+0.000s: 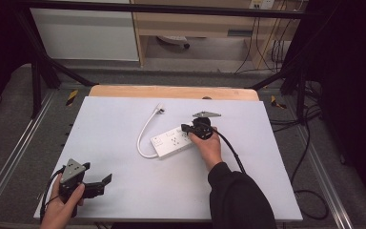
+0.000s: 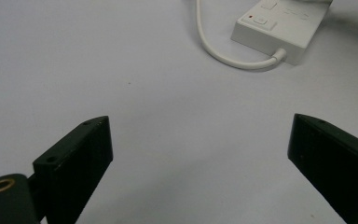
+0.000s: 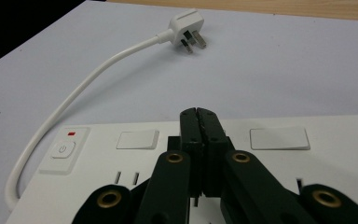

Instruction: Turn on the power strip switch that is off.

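Two grippers are in your hands. Your right gripper (image 3: 200, 114) has its jaws pressed together with nothing between them, tips over the white power strip (image 1: 172, 141), which lies near the table's (image 1: 124, 191) middle, its plug (image 3: 186, 25) toward the far edge. Your left gripper (image 1: 100, 183), jaws spread wide and empty, sits by the near left corner.
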`<state>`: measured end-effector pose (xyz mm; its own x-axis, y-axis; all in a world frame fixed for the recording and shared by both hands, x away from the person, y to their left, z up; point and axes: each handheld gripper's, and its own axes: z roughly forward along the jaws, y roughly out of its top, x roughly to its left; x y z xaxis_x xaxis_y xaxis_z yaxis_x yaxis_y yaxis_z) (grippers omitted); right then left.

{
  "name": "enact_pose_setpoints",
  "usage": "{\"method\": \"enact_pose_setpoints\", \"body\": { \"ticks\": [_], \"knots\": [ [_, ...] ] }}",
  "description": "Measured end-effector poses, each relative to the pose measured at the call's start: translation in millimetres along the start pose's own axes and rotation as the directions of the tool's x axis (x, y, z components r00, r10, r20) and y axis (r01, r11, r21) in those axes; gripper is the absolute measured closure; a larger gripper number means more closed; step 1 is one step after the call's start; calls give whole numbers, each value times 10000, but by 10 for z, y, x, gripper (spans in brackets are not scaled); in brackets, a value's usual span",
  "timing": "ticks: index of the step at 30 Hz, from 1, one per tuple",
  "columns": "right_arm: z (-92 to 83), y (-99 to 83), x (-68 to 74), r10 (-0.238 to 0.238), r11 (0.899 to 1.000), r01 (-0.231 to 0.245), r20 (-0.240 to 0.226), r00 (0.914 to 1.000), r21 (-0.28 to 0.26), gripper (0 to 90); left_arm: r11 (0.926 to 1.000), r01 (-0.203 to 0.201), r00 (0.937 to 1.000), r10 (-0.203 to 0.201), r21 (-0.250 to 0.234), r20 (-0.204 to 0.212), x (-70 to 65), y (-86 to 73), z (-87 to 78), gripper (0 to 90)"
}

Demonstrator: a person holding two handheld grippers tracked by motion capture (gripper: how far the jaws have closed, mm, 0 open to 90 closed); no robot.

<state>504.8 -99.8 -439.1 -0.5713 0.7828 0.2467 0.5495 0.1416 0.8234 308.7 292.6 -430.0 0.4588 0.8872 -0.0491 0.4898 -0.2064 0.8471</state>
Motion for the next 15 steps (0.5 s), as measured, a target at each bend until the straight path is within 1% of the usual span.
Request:
{"method": "enact_pose_setpoints", "body": {
  "ticks": [6, 15],
  "knots": [
    [27, -3, 5, 147, 9998, -147, 53, 9999, -119, 900, 10000, -13, 10000, 13, 23, 16, -3, -2, 6, 65],
    [63, -20, 37, 146, 9999, -146, 20, 9999, -46, 900, 10000, -7, 10000, 7, 39, 45, -6, -4, 9, 65]
  ]
}}
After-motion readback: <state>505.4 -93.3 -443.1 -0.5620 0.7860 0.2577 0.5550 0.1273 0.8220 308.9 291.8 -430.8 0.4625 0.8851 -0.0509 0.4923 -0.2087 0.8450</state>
